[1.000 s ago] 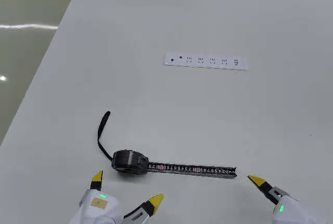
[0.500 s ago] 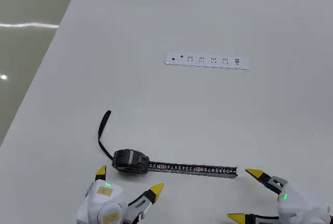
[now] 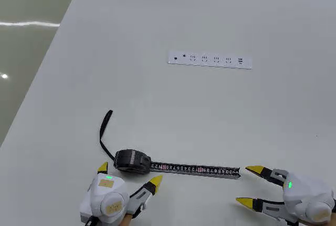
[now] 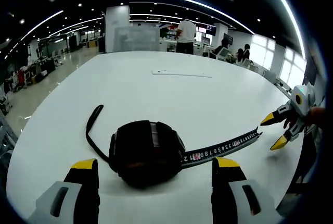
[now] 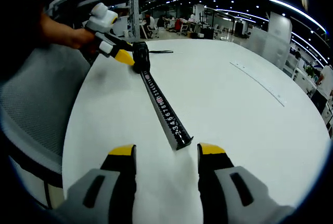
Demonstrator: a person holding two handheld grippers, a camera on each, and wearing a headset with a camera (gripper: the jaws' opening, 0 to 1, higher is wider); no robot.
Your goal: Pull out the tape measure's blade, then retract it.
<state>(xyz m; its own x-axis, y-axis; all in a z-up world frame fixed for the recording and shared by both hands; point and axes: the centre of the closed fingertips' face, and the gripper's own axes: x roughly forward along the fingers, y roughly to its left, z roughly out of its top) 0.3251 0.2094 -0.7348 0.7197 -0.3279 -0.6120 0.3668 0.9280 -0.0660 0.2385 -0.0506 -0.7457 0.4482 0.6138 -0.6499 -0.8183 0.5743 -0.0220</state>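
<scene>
Your left gripper (image 4: 154, 164) is wide open and empty, with the tape measure's case (image 4: 147, 148) just ahead between its jaws. Your right gripper (image 5: 166, 150), likewise open and empty, faces the blade (image 5: 161, 107) tip. Retraction looks next: clamp the case, guide the tip.

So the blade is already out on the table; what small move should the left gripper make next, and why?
Probably ease the left gripper forward and shut its fingers on the tape measure case. The case lies just ahead, between the open fingers, ungripped. The blade lies extended, its tip near the open right gripper. Holding the case should steady the retraction.
</scene>
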